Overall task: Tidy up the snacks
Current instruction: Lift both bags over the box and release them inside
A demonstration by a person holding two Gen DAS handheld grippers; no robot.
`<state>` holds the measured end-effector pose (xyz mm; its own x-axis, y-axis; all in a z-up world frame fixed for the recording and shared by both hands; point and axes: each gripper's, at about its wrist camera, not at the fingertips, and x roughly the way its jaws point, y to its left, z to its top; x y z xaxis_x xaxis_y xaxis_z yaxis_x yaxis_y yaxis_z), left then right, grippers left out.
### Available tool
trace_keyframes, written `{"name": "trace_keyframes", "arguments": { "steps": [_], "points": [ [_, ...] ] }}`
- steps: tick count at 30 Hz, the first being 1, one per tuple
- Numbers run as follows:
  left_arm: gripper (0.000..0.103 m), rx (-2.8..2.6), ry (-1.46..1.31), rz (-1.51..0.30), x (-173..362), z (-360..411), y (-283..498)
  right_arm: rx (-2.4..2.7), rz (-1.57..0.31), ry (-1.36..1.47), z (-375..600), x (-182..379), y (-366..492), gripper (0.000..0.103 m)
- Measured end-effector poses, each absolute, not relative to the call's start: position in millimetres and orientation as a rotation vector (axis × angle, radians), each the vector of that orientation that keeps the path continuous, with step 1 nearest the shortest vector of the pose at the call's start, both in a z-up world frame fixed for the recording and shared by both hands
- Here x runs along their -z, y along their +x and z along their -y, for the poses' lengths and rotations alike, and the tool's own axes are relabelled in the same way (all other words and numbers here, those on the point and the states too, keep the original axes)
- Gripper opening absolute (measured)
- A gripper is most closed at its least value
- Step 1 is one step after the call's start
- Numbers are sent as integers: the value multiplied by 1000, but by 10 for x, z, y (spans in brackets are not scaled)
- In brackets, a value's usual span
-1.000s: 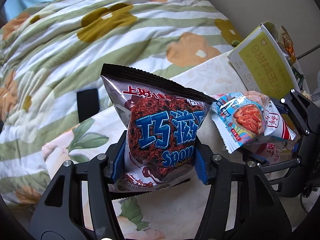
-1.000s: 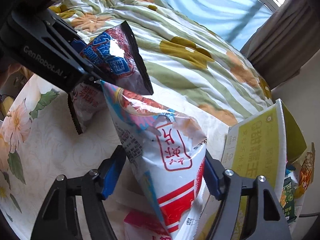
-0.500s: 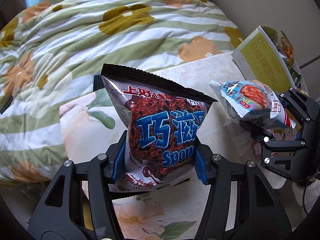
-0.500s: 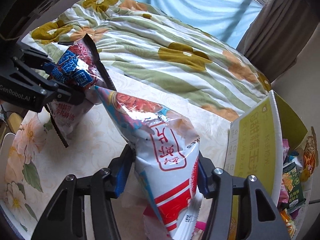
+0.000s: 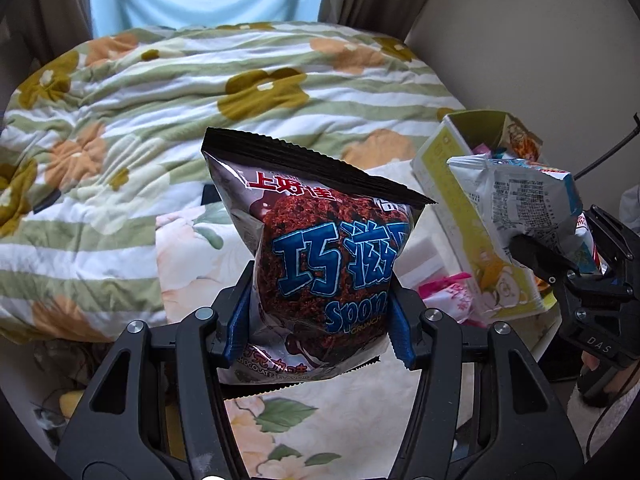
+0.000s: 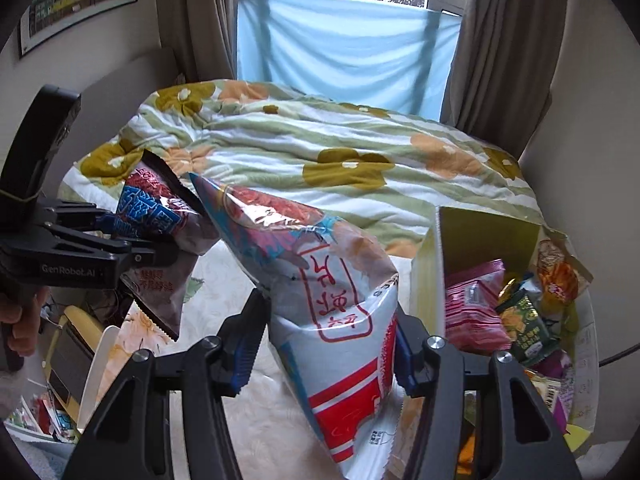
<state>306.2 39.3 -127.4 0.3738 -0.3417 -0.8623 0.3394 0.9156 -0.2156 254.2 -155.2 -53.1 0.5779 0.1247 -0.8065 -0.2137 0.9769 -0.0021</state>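
Progress so far: box [image 6: 436,248] already holds several snacks. Left tongs [image 5: 320,312] are clamped on the chocolate bag [image 5: 320,264], right tongs [image 6: 324,344] squeeze the shrimp chip bag [image 6: 340,312], both up off the counter [image 5: 352,412]. Pink packet [image 5: 452,292] is still lying beside the box.

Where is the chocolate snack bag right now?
Left wrist view, centre: the chocolate snack bag is clamped in the left gripper, above the floral table, left of the yellow box.

The right tool [image 6: 326,338] clamps a white-and-red snack bag [image 6: 332,312] above the table [image 6: 224,292]. The left tool [image 6: 132,236] grips a dark snack bag [image 6: 160,216]. An open box [image 6: 428,280] beside them holds packets.
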Motion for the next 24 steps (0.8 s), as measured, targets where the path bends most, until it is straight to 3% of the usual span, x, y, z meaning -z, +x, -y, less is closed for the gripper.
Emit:
{"name": "trace_keyframes", "arguments": {
  "steps": [11, 24],
  "points": [
    [53, 484, -39, -983, 589, 925, 2783, -122, -879, -85, 2832, -53, 2149, 51],
    [55, 460, -20, -1071, 977, 2630, 3175, -116, -909, -40, 4060, 119, 2147, 52]
  ]
}}
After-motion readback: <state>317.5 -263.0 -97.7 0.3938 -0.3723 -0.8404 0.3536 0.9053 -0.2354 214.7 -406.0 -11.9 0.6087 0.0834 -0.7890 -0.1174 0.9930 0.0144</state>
